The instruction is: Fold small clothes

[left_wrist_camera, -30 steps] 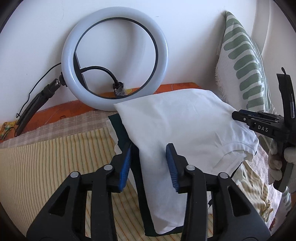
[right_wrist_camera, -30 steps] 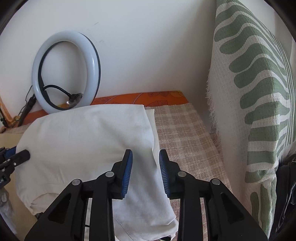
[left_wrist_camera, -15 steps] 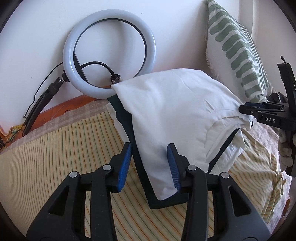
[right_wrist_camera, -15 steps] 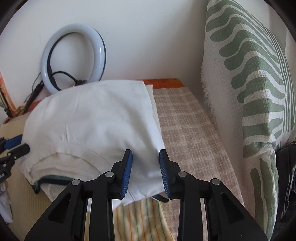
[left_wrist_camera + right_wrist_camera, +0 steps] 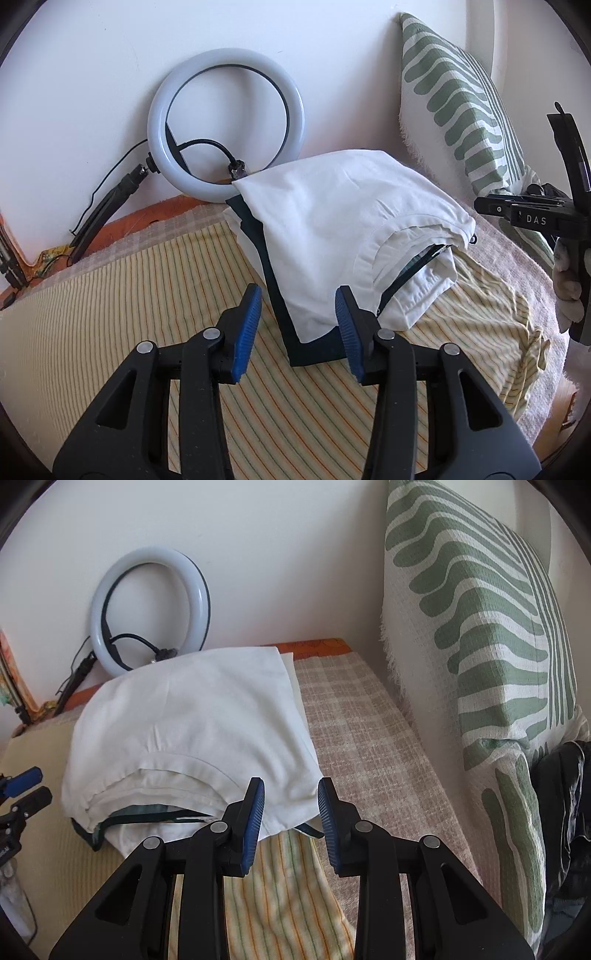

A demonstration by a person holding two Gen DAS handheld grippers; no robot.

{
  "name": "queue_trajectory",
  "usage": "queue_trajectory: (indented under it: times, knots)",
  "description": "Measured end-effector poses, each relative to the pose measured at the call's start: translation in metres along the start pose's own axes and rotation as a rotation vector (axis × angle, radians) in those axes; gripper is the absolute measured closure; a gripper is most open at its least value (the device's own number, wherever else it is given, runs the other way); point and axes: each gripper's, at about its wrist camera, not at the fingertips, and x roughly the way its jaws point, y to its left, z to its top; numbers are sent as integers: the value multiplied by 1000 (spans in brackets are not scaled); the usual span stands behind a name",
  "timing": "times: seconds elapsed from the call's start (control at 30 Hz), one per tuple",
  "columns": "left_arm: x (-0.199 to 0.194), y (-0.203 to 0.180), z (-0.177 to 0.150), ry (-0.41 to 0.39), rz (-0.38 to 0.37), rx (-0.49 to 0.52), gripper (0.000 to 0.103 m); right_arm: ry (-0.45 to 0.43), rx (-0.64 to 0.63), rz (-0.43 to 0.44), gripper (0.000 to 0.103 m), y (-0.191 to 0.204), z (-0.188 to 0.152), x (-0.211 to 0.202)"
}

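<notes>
A folded white garment [image 5: 332,225] tops a small stack of folded clothes on the bed; it also shows in the right wrist view [image 5: 192,731]. A dark green garment [image 5: 273,288] lies under it, its edge sticking out. My left gripper [image 5: 297,325] is open and empty, with its fingers on either side of the stack's near corner. My right gripper [image 5: 290,819] is open and empty at the stack's near right corner; its body shows at the right of the left wrist view [image 5: 535,218].
A striped yellow sheet [image 5: 110,314] covers the bed, with a checked blanket [image 5: 369,731] to the right. A ring light [image 5: 225,125] leans on the white wall behind the stack. A green-patterned pillow [image 5: 480,646] stands at the right.
Both grippers have pulled back from the stack toward the near side. The stack now sits farther off, and more striped sheet shows in front of it.
</notes>
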Motion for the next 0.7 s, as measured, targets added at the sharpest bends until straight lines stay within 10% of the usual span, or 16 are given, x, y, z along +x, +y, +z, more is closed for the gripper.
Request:
queue_trajectory:
  times: [0.3, 0.7]
  knots:
    - [-58, -11, 6, -84, -6, 19, 32, -75, -10, 16, 71, 21, 7, -53]
    - [-118, -22, 8, -159, -30, 48, 7, -202, 11, -10, 25, 42, 10, -118]
